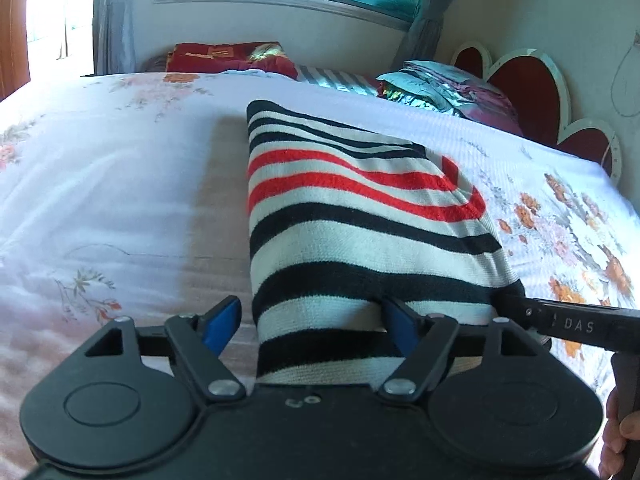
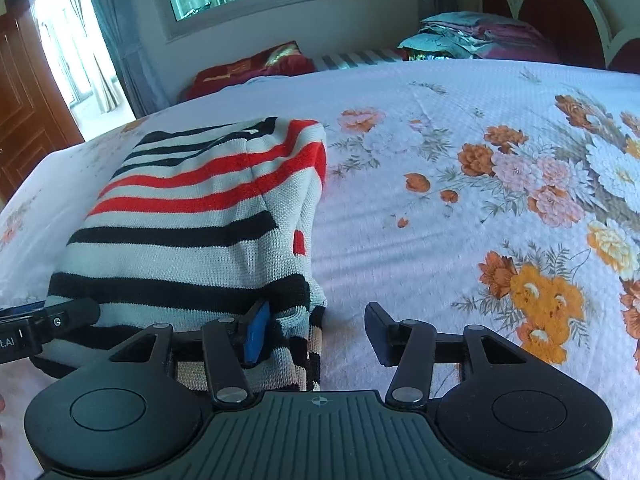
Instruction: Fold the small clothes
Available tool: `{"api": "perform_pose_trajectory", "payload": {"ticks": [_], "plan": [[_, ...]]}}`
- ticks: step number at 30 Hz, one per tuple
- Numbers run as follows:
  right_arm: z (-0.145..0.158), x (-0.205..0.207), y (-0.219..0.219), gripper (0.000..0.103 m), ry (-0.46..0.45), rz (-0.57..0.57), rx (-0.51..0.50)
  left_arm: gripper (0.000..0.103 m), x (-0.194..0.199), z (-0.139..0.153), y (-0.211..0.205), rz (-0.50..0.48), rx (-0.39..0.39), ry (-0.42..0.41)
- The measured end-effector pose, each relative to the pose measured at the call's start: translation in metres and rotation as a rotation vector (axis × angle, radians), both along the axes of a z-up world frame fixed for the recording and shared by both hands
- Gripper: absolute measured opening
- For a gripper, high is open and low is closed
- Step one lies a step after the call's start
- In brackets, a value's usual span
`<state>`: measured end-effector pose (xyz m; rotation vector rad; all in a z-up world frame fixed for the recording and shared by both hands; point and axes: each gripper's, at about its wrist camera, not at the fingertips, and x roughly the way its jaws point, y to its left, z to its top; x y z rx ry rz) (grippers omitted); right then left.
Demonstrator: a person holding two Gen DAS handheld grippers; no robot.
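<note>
On floral bedspread (image 2: 420, 184), left gripper (image 1: 310, 326) spread wide, right gripper (image 2: 316, 332) parted, both straddling near edges of one folded striped sweater (image 1: 360, 216), neither gripping it. Left view alone shows hand (image 1: 618, 436) on other tool's grip. Right view alone shows wooden door (image 2: 24, 120). Window, heart-shaped headboard, two pillow piles behind.

Bedspread (image 2: 400, 184) free R of sweater (image 2: 192, 216); pillows (image 2: 480, 36) block far edge.
</note>
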<state>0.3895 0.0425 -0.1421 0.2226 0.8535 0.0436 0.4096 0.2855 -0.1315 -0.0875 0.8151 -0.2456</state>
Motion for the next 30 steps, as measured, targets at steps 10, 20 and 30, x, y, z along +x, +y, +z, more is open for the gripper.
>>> {"api": "perform_pose_trajectory", "payload": {"ticks": [10,20,30], "plan": [[-0.001,0.003,-0.007,0.072,0.012,0.005,-0.02,0.091,-0.007,0.01,-0.021,0.123,0.144,0.038],[0.056,-0.049,-0.008,0.073,-0.078,0.091,0.023,0.09,-0.076,0.052,-0.023,0.198,0.125,-0.043],[0.115,-0.159,-0.007,0.097,-0.184,0.268,-0.013,0.09,-0.174,0.11,-0.038,0.288,0.227,-0.091]]}}
